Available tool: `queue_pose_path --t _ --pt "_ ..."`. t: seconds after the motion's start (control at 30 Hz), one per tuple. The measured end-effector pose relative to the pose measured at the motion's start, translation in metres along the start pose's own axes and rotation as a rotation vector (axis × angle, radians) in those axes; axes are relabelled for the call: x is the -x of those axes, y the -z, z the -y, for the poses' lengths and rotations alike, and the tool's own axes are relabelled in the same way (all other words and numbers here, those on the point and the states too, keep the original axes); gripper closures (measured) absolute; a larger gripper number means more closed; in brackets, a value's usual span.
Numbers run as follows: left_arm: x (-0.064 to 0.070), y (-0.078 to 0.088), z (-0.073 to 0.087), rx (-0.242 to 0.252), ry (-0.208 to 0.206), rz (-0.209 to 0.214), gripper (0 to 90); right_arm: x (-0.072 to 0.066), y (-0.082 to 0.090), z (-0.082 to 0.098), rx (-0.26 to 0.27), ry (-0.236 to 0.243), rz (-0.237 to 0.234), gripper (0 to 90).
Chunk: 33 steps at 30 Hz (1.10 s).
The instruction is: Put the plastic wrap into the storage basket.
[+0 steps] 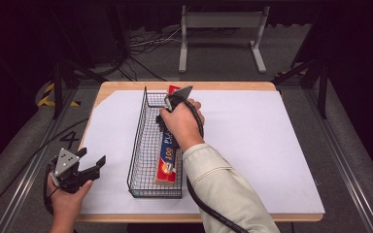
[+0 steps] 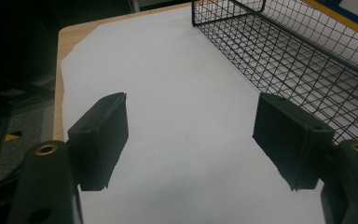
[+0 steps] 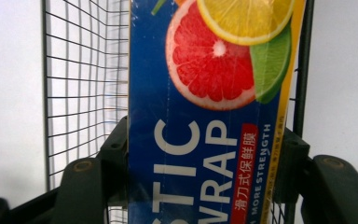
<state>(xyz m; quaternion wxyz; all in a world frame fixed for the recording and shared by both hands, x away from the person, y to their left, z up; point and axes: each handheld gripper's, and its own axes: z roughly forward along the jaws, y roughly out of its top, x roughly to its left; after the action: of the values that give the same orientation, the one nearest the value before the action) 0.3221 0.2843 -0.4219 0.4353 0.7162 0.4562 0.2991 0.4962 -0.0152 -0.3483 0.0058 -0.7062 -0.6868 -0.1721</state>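
A long blue plastic wrap box [image 1: 167, 156] with citrus pictures lies lengthwise in a black wire basket [image 1: 136, 141], along its right wall. My right gripper [image 1: 166, 130] reaches down into the basket, mostly hidden under the hand. In the right gripper view its jaws clamp both long sides of the box [image 3: 200, 93], with the basket mesh [image 3: 79, 70] to the left. My left gripper [image 1: 92, 156] rests at the table's front left corner, left of the basket. Its jaws stand wide apart over bare white paper [image 2: 182, 93], with the basket [image 2: 298, 60] at the upper right.
A white sheet [image 1: 252, 145] covers most of the wooden table [image 1: 199, 217]. Beyond the far edge, a metal stand [image 1: 221, 22] and loose cables [image 1: 145, 41] sit on the floor. Dark frame rails [image 1: 323, 92] flank the table.
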Motion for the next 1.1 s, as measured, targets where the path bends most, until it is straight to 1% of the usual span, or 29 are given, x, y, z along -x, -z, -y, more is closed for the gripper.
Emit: queue_pose_path --t 0.17,0.3,0.37,0.47,0.67,0.7,0.9,0.97,1.1 --pt "0.000 -0.001 0.000 -0.003 0.000 0.002 26.6 -0.003 -0.008 0.000 -0.017 0.022 0.026 40.3" --pt "0.000 0.000 0.000 -0.003 0.003 0.000 26.6 -0.004 -0.016 0.002 -0.041 0.020 0.041 40.3" --pt "-0.001 0.000 0.000 -0.002 0.002 -0.001 26.6 -0.005 -0.019 0.003 -0.039 0.026 0.052 40.2" --pt "-0.001 0.000 0.000 -0.002 0.003 0.000 26.6 -0.005 -0.021 0.003 -0.045 0.021 0.057 40.2" --pt "-0.001 0.000 0.000 -0.004 0.004 0.001 26.6 -0.010 -0.028 0.005 -0.055 0.038 0.066 40.2" --pt "-0.001 0.000 0.000 -0.006 0.004 0.001 26.6 -0.011 -0.029 0.005 -0.056 0.033 0.069 40.2" --pt "-0.001 0.000 0.000 -0.005 0.005 0.002 26.6 -0.015 -0.032 0.006 -0.062 0.038 0.081 40.0" --pt "-0.001 0.000 0.000 -0.007 0.005 0.004 26.6 -0.016 -0.035 0.007 -0.073 0.045 0.085 40.0" --pt "-0.001 0.000 0.000 -0.004 0.006 0.004 26.6 -0.018 -0.038 0.007 -0.081 0.035 0.092 39.8"
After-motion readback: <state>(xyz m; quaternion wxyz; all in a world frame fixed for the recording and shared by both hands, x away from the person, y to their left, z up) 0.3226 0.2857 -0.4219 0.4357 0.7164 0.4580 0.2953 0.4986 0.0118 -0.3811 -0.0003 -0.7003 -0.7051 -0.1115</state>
